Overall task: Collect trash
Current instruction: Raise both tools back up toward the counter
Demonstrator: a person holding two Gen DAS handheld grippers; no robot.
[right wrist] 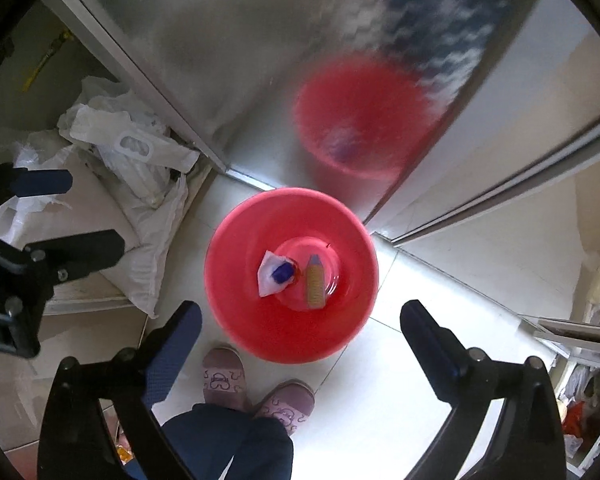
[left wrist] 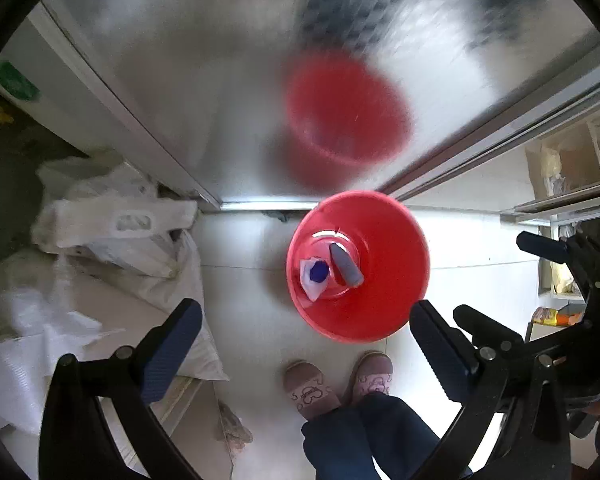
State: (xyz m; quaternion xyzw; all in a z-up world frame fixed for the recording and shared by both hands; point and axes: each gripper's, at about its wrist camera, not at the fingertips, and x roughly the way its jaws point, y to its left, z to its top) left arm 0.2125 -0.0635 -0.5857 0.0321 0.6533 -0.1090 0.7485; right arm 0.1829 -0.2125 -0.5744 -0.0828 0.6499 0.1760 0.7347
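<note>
Hovering over red bucket (right wrist: 291, 276), your L gripper (left wrist: 304, 344) & R gripper (right wrist: 300, 344) fingers spread apart, empty; wrapper (right wrist: 274, 274) & tube (right wrist: 315, 286) inside.

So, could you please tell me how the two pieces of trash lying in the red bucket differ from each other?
The white wrapper is flat, crumpled and irregular, while the yellowish tube is long, narrow and straight. The wrapper carries a dark blue blob; the tube has a grey, tapered end. The wrapper lies to the left in the right wrist view, the tube to its right. Both rest on the bottom of the red bucket, below the open left gripper and right gripper.
</note>
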